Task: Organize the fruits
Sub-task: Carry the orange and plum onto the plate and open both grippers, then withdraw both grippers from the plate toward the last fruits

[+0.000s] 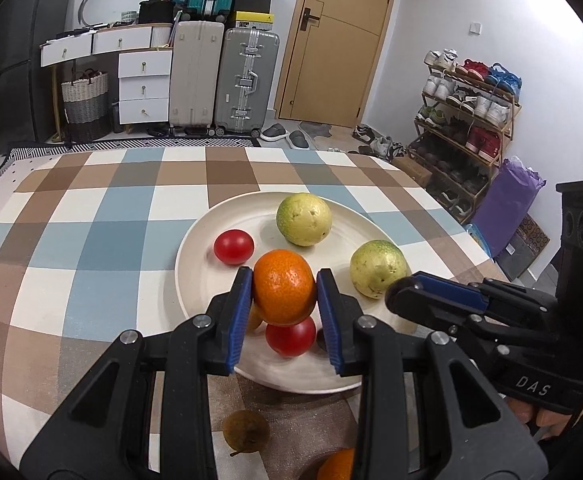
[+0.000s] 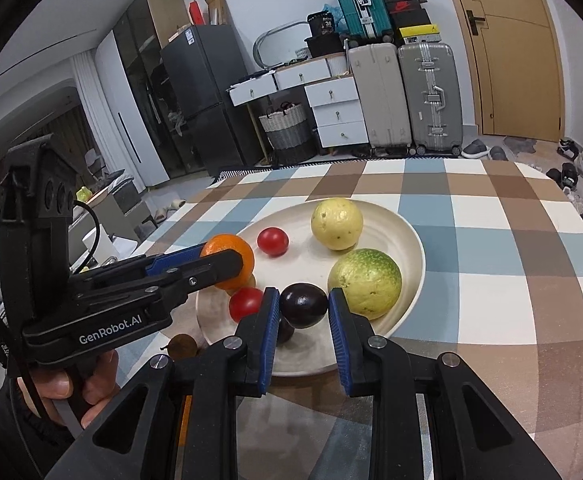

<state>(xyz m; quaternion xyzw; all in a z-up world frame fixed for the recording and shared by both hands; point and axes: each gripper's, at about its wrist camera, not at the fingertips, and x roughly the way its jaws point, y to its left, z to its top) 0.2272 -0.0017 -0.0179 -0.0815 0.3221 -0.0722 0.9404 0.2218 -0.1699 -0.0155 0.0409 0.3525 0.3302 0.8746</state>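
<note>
A white plate (image 1: 199, 248) (image 2: 411, 240) on the checked tablecloth holds two yellow-green guavas (image 1: 304, 219) (image 1: 377, 269), and two red tomatoes (image 1: 233, 246) (image 1: 290, 336). My left gripper (image 1: 284, 286) is shut on an orange (image 1: 284, 285) and holds it above the plate's near left part; it also shows in the right wrist view (image 2: 227, 258). My right gripper (image 2: 303, 306) is shut on a dark purple fruit (image 2: 303, 305) just above the plate, beside the greener guava (image 2: 365, 282). In the left wrist view the right gripper (image 1: 401, 294) comes in from the right.
A brown fruit (image 1: 245, 430) (image 2: 182, 346) and another orange (image 1: 337, 465) lie on the cloth in front of the plate. The table's far edge faces suitcases, drawers and a door. A shoe rack (image 1: 467, 120) stands to the right.
</note>
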